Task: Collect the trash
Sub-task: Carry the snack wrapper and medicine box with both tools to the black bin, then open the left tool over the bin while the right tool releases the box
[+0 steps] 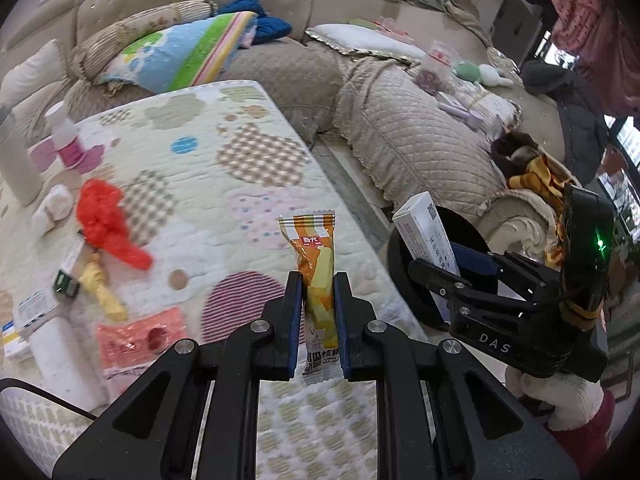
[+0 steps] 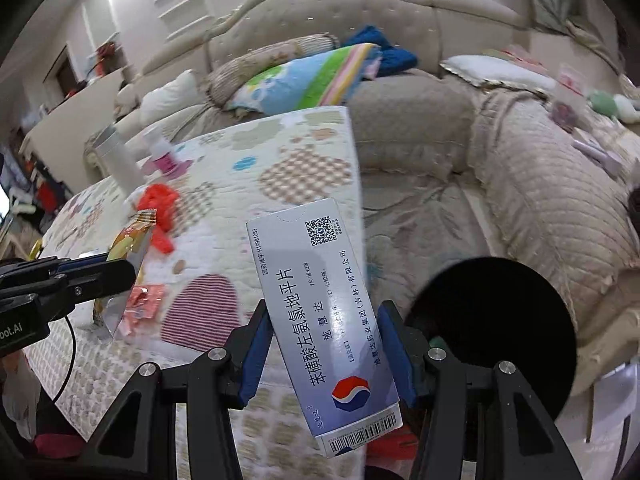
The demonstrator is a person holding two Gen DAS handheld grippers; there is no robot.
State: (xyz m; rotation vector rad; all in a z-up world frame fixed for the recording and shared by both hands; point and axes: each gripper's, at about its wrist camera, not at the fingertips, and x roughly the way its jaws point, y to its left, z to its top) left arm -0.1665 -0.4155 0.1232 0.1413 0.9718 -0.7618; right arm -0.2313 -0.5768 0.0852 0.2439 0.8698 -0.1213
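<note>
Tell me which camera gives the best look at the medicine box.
The right wrist view. The medicine box fills the middle of the picture, face-on between the right gripper jaws, with its QR code, logo and barcode clear. The left wrist view shows only its narrow upper part, sideways and partly hidden.

- We see a desk (image 1: 240,200) draped in a quilted cloth with patchwork spots.
- On it lie a crumpled red bag (image 1: 104,220), a yellow wrapper (image 1: 102,292), and a flat orange-pink packet (image 1: 136,340).
- Toward the far left corner stand a white cylinder (image 1: 16,160) and a small bottle with a pink label (image 1: 66,136).
- Small boxes (image 1: 24,320) sit at the left edge.
</note>
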